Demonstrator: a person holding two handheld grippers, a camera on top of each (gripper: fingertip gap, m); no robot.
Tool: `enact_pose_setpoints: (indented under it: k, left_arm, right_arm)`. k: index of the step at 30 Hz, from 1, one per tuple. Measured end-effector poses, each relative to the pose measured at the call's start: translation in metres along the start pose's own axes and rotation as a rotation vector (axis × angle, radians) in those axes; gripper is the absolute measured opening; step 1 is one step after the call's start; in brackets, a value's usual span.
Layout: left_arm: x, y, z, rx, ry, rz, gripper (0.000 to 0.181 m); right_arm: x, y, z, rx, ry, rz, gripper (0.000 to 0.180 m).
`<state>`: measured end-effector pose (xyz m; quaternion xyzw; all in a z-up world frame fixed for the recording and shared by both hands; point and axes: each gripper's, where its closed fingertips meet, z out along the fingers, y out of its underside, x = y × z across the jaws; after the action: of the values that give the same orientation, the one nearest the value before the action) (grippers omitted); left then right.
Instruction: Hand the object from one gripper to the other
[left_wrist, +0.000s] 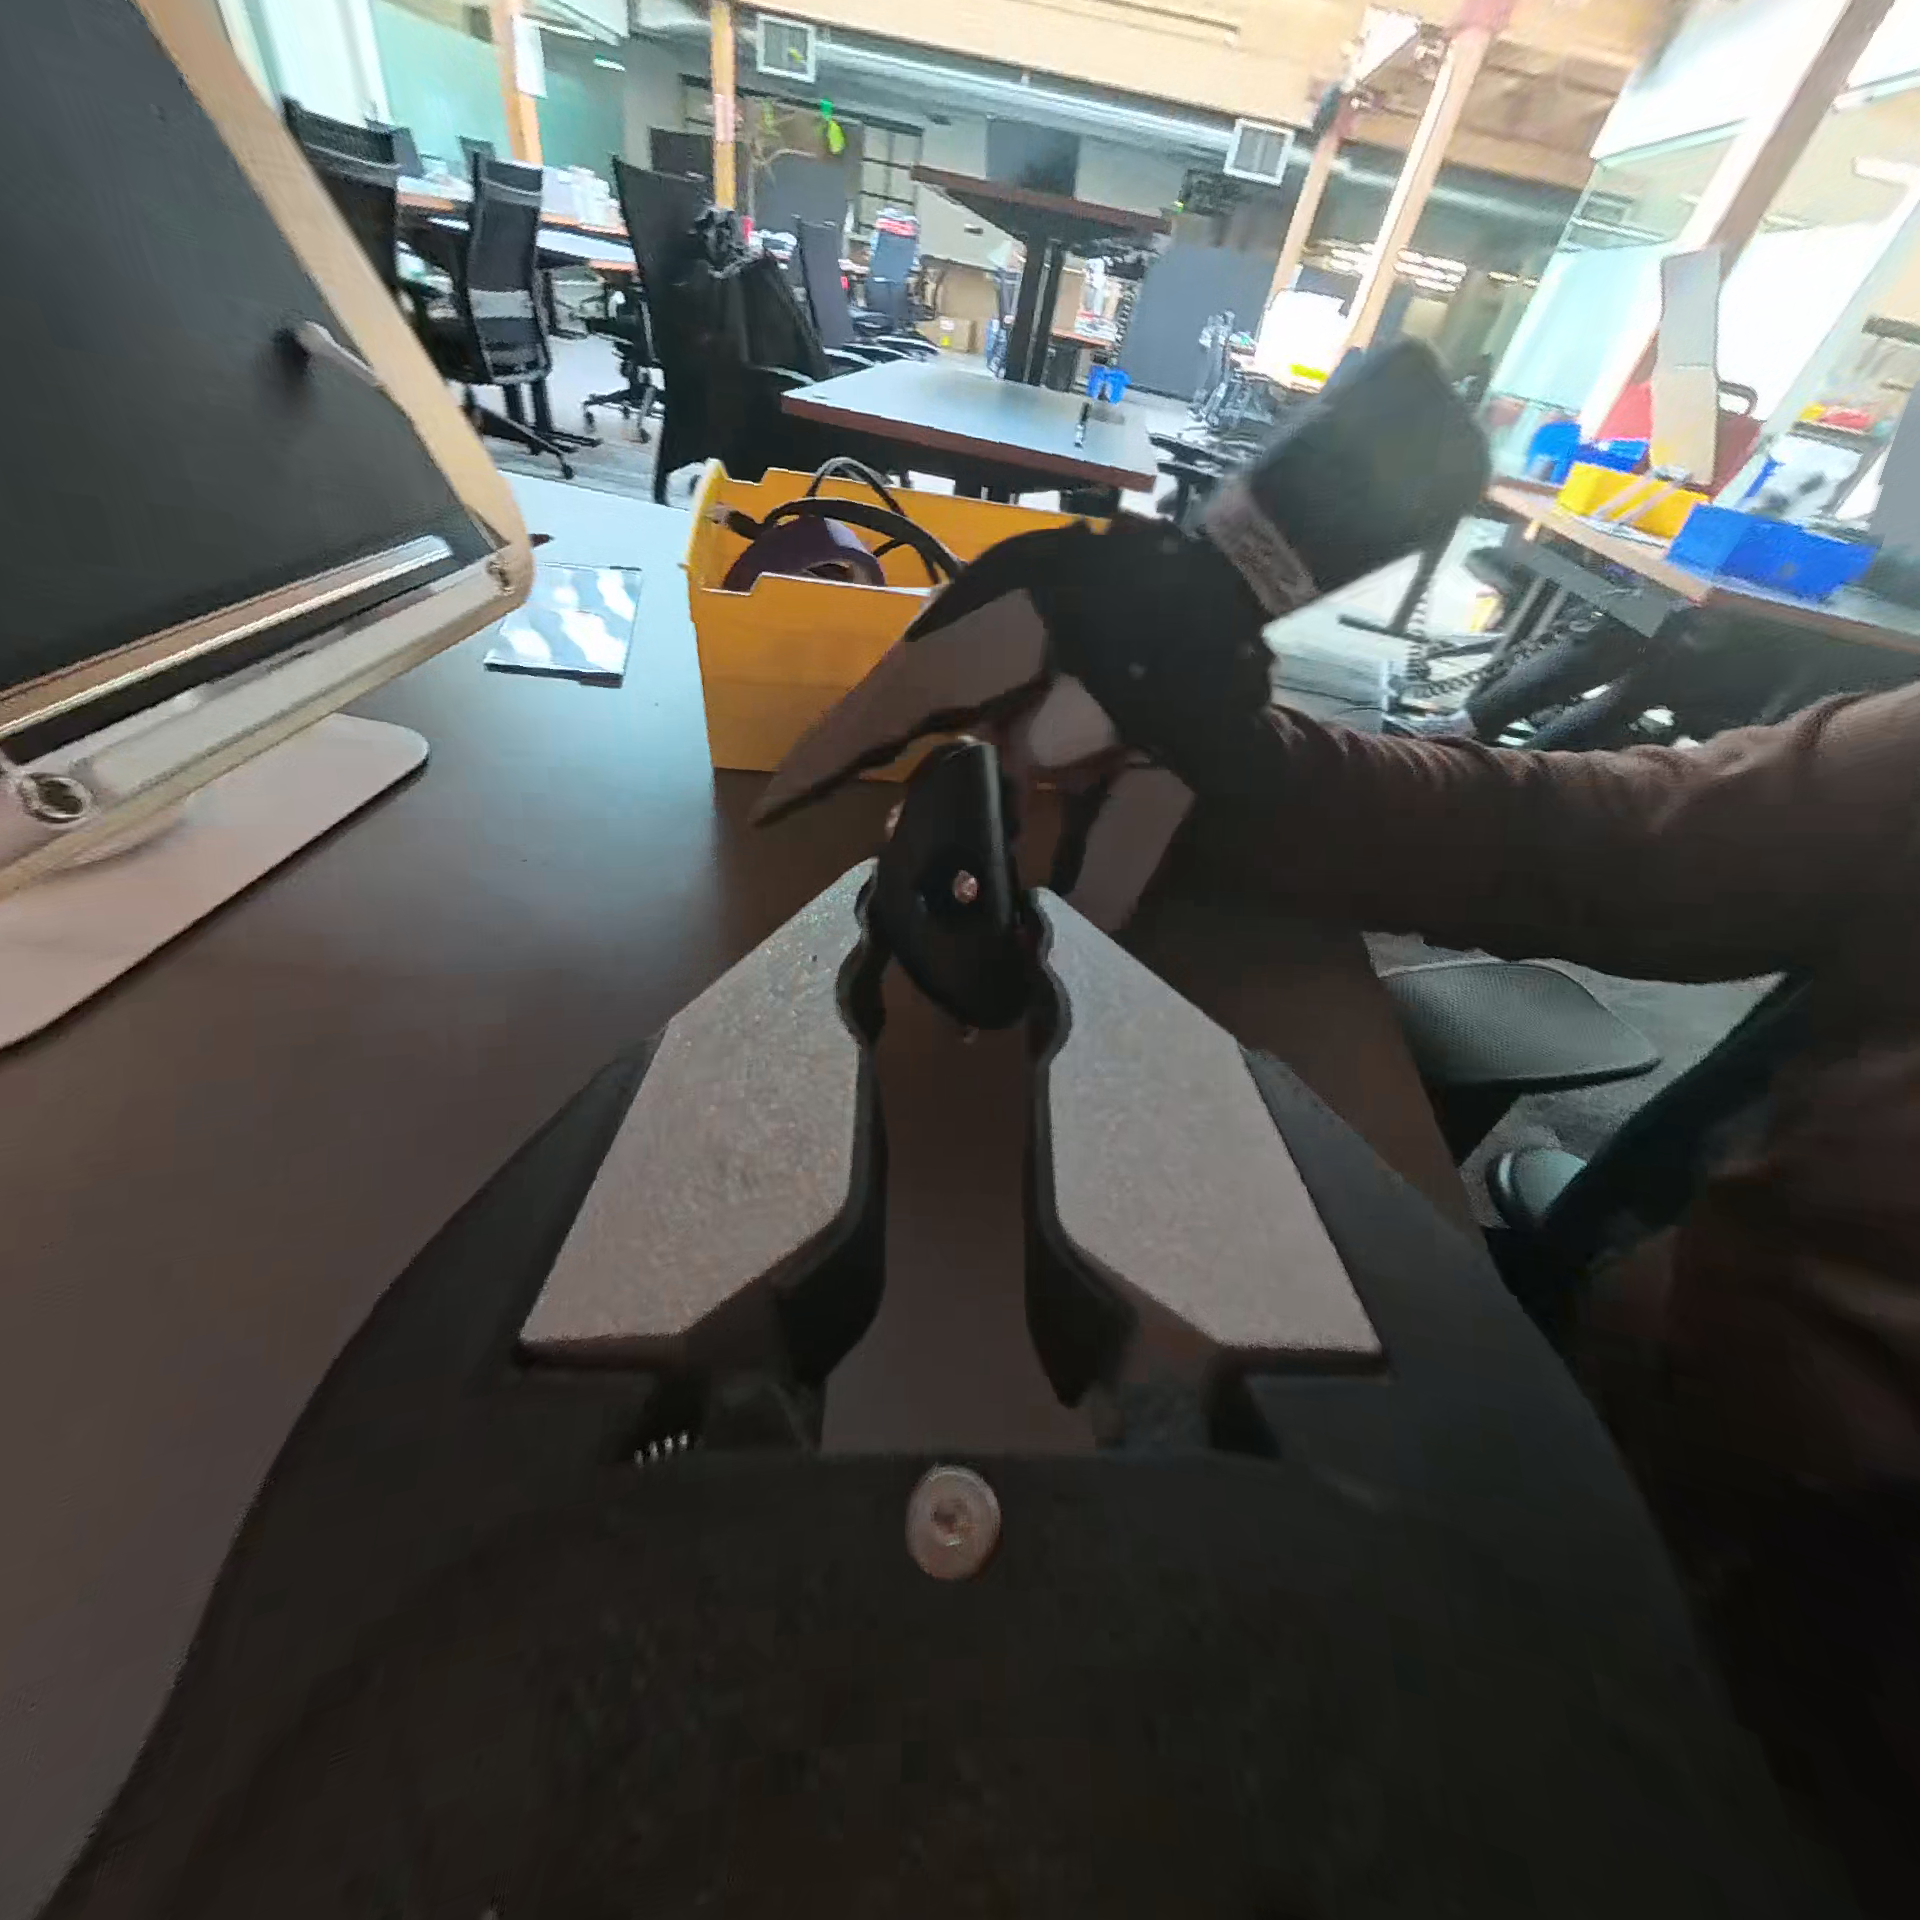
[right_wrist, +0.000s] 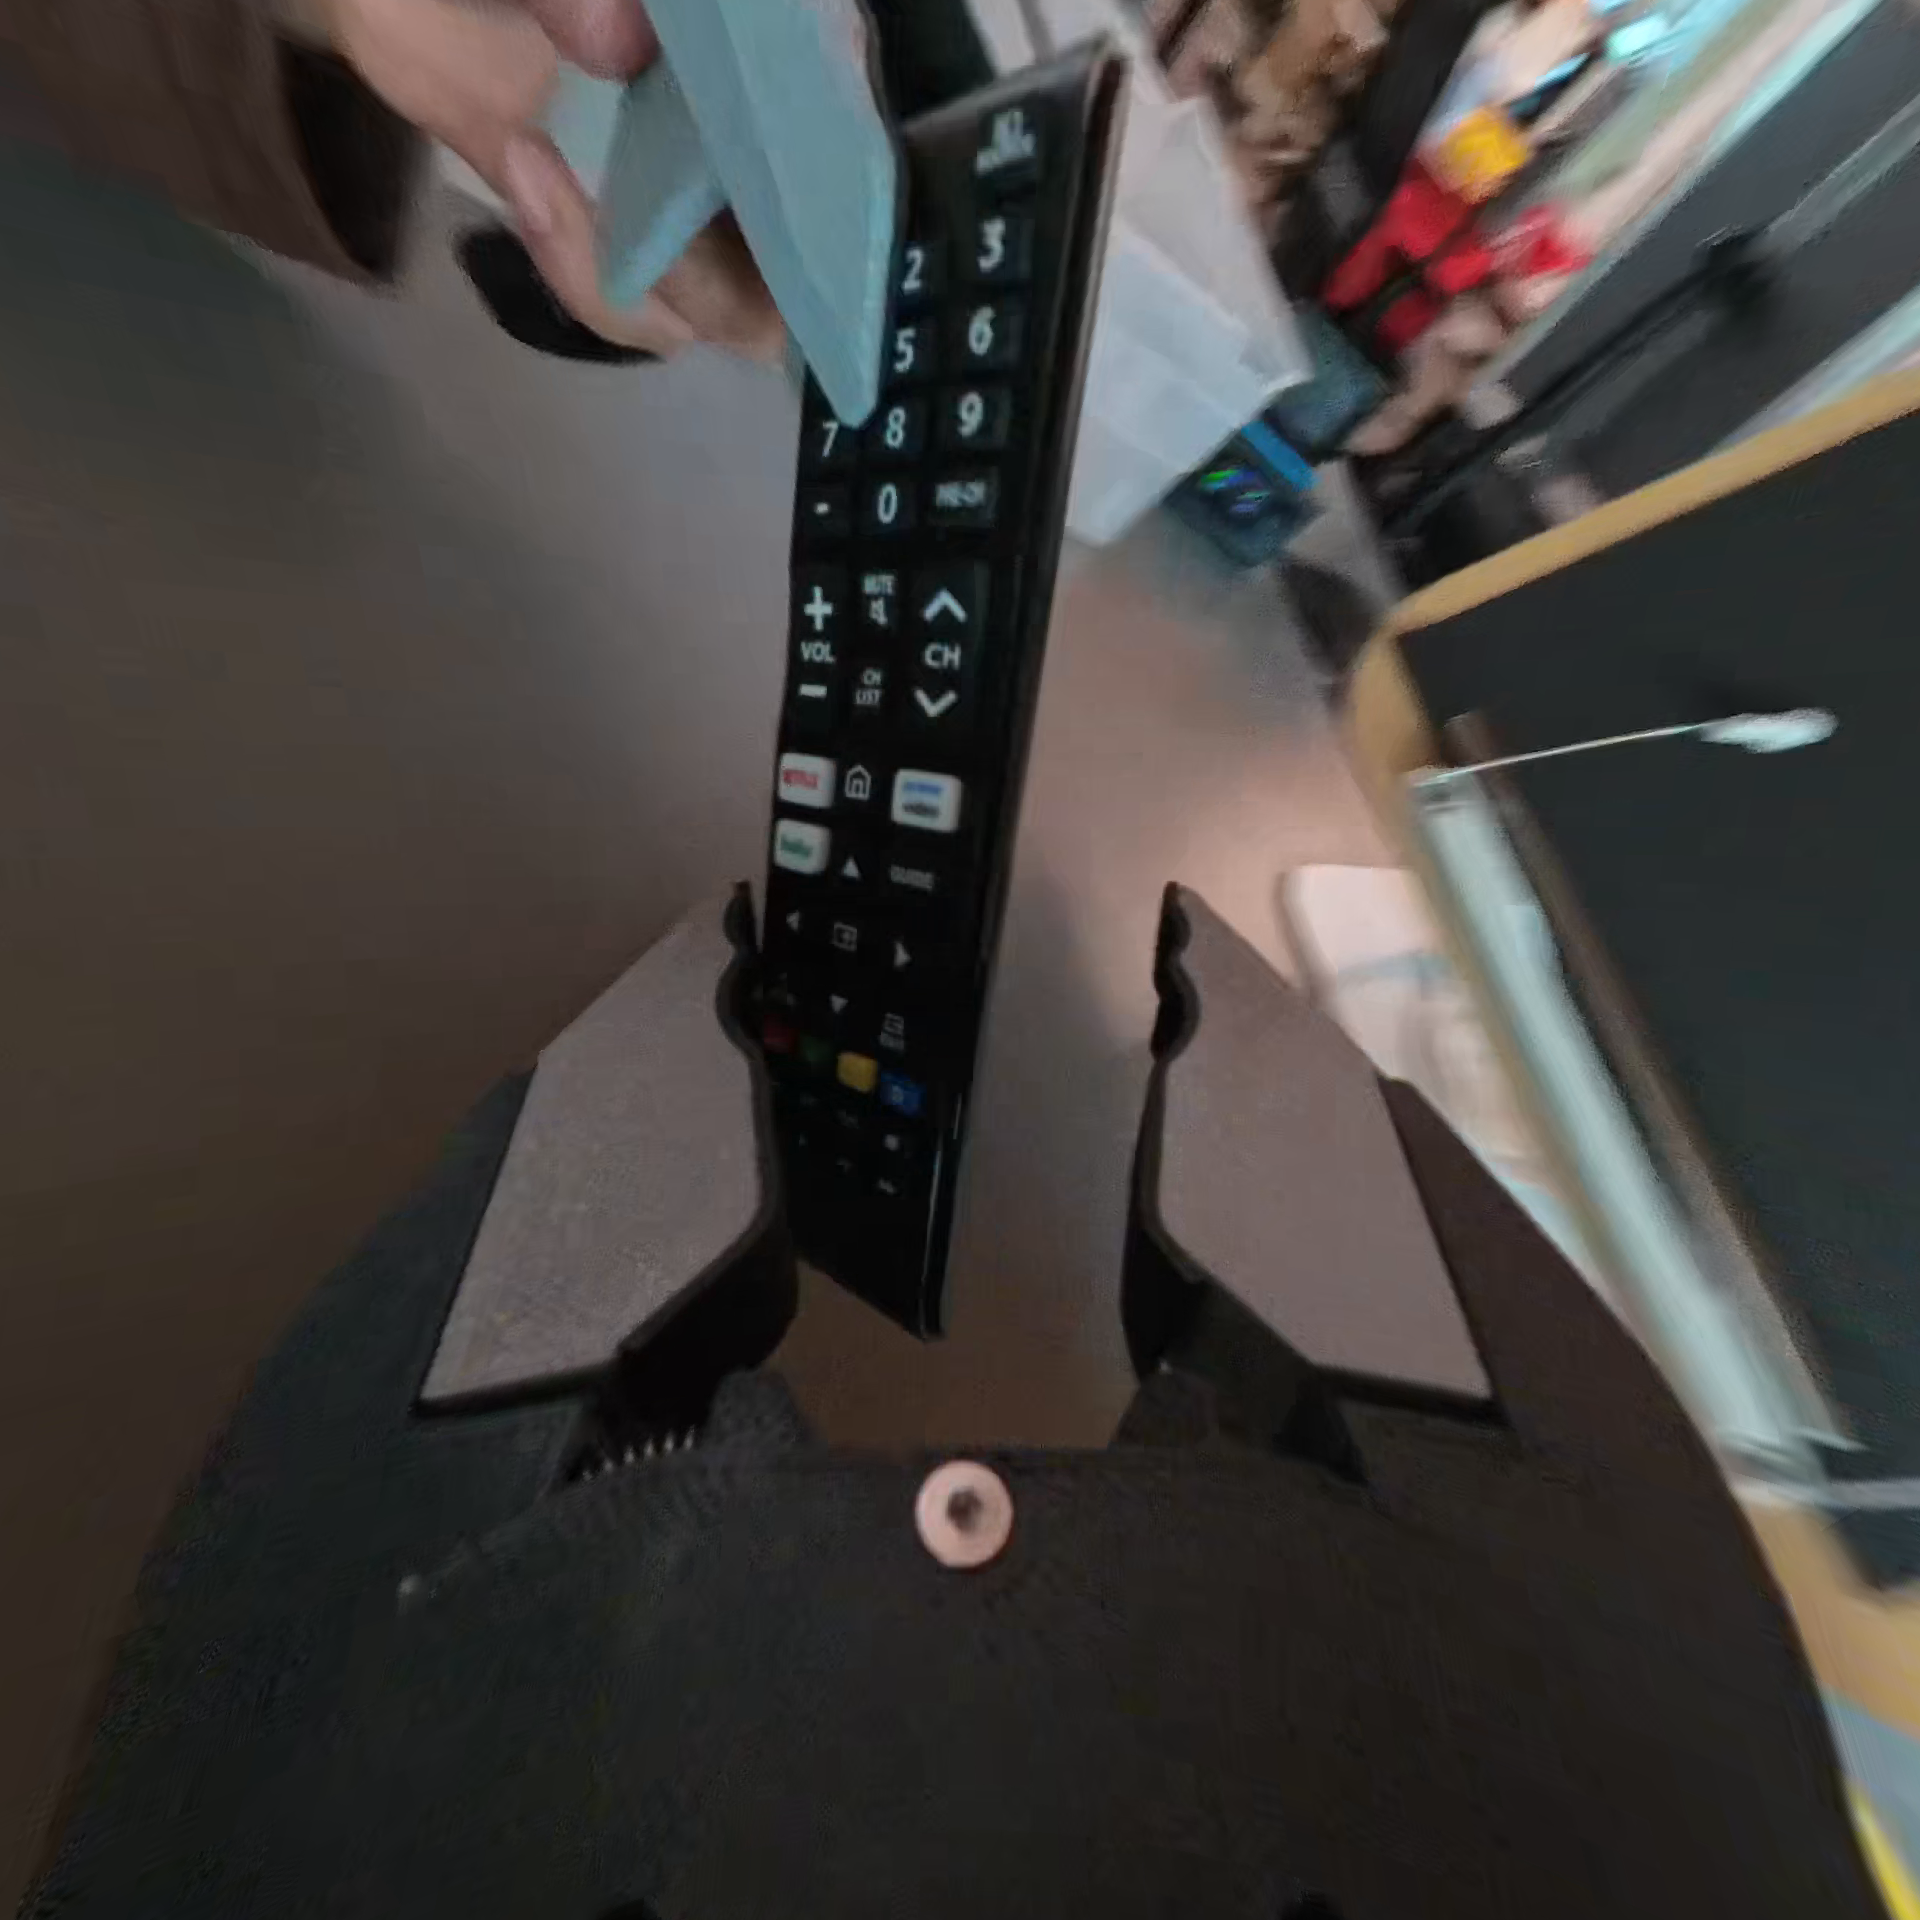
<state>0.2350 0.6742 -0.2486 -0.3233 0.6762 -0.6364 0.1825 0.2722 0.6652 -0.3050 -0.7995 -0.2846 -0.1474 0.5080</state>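
Your left gripper (left_wrist: 954, 966) is clenching the remote (left_wrist: 961, 894), seen end-on here, so its length is hidden. Your right gripper (right_wrist: 956, 997) is standing spread around the near end of the remote (right_wrist: 904, 665); only the left finger (right_wrist: 743, 997) is touching, and open room is showing beside the right edge. The far gripper finger (right_wrist: 800, 197) is covering the top buttons.

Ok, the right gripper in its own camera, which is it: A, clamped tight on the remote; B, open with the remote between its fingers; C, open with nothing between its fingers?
B: the right gripper has its fingers apart around the remote, with a clear gap on one side, while the left gripper pinches the far end.
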Motion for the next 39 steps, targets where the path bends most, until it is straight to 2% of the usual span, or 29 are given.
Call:
enact_pose_setpoints:
  k: [1,3,4,5,6,8,10,11,16,20,25,28,30,32,34,37,39]
  left_arm:
    - [0.004,0.001,0.002,-0.008,0.019,0.008,0.022]
    - [0.012,0.005,0.005,-0.029,0.049,0.075,0.022]
    - [0.017,0.006,0.005,-0.032,0.059,0.124,0.022]
    - [0.020,0.006,0.006,-0.035,0.058,0.170,0.021]
    - [0.022,0.008,0.005,-0.049,0.054,0.213,0.021]
    - [0.010,0.014,0.002,-0.103,-0.047,0.282,0.023]
    - [-0.011,0.018,-0.002,-0.143,-0.199,0.332,0.033]
    - [-0.017,0.020,-0.004,-0.171,-0.258,0.390,0.045]
    - [-0.037,0.015,-0.010,-0.300,-0.577,0.853,0.064]
    - [-0.044,0.008,-0.001,-0.385,-0.759,1.190,0.062]
    - [-0.043,0.020,0.023,-0.492,-0.784,1.384,0.060]
    - [-0.037,0.019,0.030,-0.489,-0.793,1.484,0.038]
    - [-0.041,0.025,0.030,-0.516,-0.768,1.411,0.035]
    - [-0.045,0.027,0.029,-0.457,-0.733,1.224,0.024]
    - [-0.053,0.030,0.027,-0.405,-0.695,0.972,0.023]
    - [-0.063,0.032,0.022,-0.331,-0.650,0.667,0.023]
    - [-0.063,0.040,0.025,-0.303,-0.574,0.455,0.023]
  right_arm:
    - [-0.010,0.002,0.000,0.013,-0.104,0.073,0.068]
    - [-0.021,0.008,0.002,0.007,-0.226,0.180,0.074]
    - [-0.034,0.010,-0.001,0.002,-0.336,0.212,0.056]
    - [-0.049,0.008,-0.005,0.001,-0.458,0.241,0.025]
    - [-0.054,0.008,-0.006,-0.014,-0.505,0.282,0.024]
    - [-0.049,0.014,-0.003,-0.058,-0.473,0.295,0.023]
    - [-0.045,0.022,-0.003,-0.105,-0.470,0.351,0.023]
    - [-0.045,0.022,-0.005,-0.112,-0.508,0.420,0.023]
    - [-0.035,0.023,-0.014,-0.102,-0.641,0.767,0.022]
    - [-0.039,0.008,-0.028,-0.038,-0.850,1.008,0.022]
    - [-0.055,-0.008,-0.033,-0.024,-1.002,1.081,0.022]
    - [-0.073,-0.016,-0.037,-0.048,-1.118,1.081,0.023]
    - [-0.072,-0.020,-0.039,-0.026,-1.134,1.065,0.026]
    - [-0.048,-0.031,-0.042,0.089,-1.073,1.083,0.048]
    - [-0.014,-0.041,-0.049,0.249,-0.947,1.061,0.071]
    - [0.037,-0.047,-0.065,0.463,-0.649,0.933,0.074]
    - [0.049,-0.047,-0.073,0.508,-0.540,0.847,0.072]
